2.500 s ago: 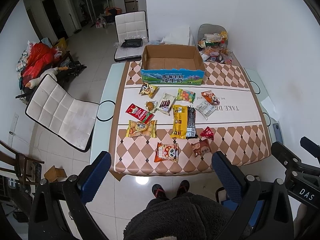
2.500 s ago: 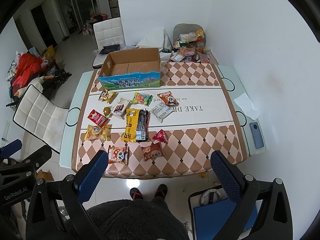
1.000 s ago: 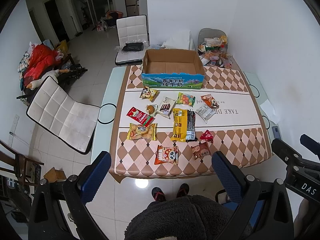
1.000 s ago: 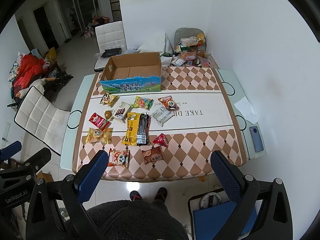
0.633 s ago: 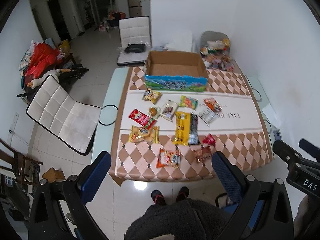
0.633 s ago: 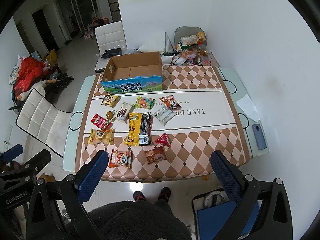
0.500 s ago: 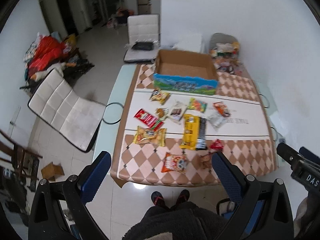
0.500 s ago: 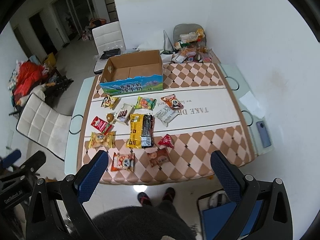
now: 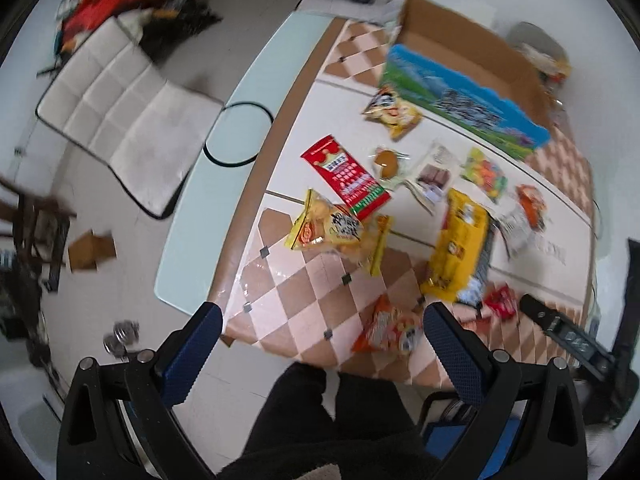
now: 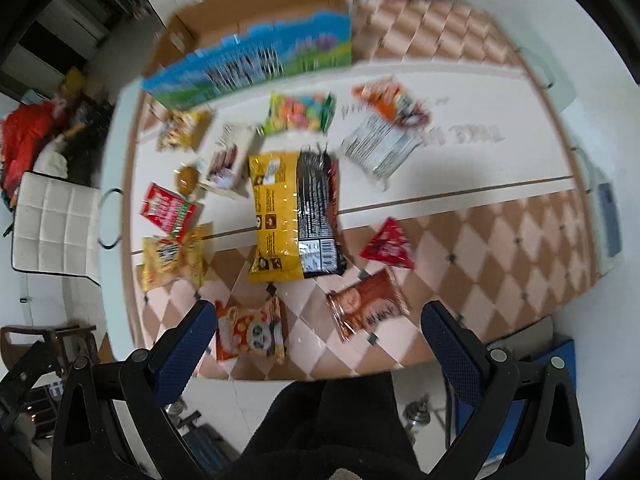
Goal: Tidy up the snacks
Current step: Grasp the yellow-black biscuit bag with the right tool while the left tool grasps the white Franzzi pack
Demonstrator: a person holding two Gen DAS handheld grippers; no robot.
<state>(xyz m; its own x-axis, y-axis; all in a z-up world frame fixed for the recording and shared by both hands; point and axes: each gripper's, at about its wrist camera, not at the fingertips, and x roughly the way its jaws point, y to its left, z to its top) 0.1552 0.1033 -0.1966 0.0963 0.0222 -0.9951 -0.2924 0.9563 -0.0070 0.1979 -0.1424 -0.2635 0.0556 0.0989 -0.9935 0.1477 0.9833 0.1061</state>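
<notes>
Both grippers, left (image 9: 320,344) and right (image 10: 318,340), hold jaws wide apart above the table's snacks (image 10: 294,216), touching none.

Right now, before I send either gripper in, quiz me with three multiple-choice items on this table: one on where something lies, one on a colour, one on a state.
1. Where does the panda snack pack lie?
A. Inside the cardboard box
B. On the checkered cloth near the table's front edge
C. On the white chair

2. What colour is the triangular pack?
A. Red
B. Green
C. Blue

3. How do the left gripper and right gripper stand?
A. Both shut on snacks
B. One open, one shut
C. Both open, holding nothing

Answers:
1 B: it sits on the brown diamonds beside the right gripper's left finger, far from the cardboard box.
2 A: its wrapper is plainly red against the cloth.
3 C: each wrist view shows blue pads wide apart with nothing between them.
</notes>
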